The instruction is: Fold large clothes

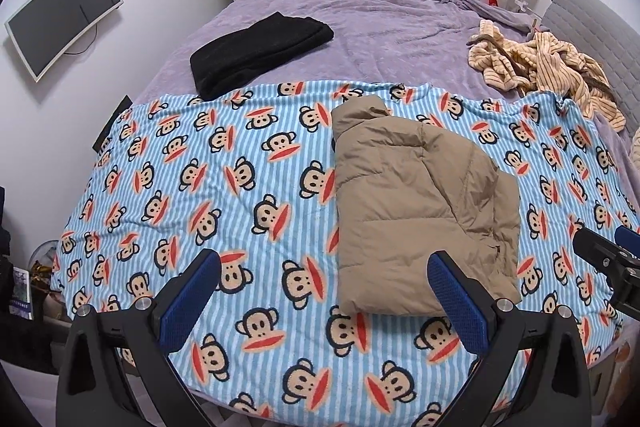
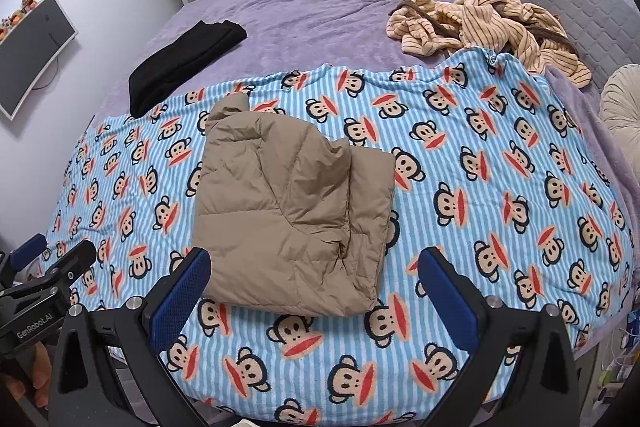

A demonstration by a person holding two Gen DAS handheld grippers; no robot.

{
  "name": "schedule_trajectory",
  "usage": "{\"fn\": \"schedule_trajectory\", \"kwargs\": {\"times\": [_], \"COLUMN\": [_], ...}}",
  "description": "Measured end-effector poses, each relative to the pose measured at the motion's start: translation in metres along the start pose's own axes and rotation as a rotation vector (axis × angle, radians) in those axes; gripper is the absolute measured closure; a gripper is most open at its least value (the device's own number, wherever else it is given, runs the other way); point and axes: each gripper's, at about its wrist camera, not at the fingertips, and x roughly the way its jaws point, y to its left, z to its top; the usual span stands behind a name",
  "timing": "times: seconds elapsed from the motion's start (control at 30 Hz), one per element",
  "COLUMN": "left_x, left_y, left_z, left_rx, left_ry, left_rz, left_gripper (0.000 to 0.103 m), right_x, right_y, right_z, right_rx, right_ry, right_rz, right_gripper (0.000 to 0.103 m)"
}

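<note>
A tan puffer jacket (image 1: 416, 203) lies folded into a compact bundle on the blue striped monkey-print blanket (image 1: 208, 187); it also shows in the right wrist view (image 2: 288, 211). My left gripper (image 1: 324, 263) is open and empty, held above the blanket's near edge, its right finger just in front of the jacket's near corner. My right gripper (image 2: 314, 261) is open and empty, hovering in front of the jacket's near edge. Each gripper shows at the edge of the other's view (image 1: 608, 259) (image 2: 52, 267).
A folded black garment (image 1: 256, 55) lies at the back left on the purple bedspread (image 1: 400, 27). A crumpled striped beige garment (image 1: 548, 67) lies at the back right by the grey headboard (image 1: 592, 27). A monitor (image 1: 60, 15) hangs on the left wall.
</note>
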Motion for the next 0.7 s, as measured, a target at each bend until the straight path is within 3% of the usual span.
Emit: {"fn": "schedule_trajectory", "kwargs": {"times": [0.7], "left_x": [0.0013], "left_y": [0.0045], "left_z": [0.0012], "left_rx": [-0.013], "left_ry": [0.003], "left_rz": [0.003], "left_gripper": [0.000], "right_x": [-0.0016], "right_y": [0.0078], "right_z": [0.0019], "right_rx": [0.001], "right_ry": [-0.002], "right_rz": [-0.006], "right_gripper": [0.000]}}
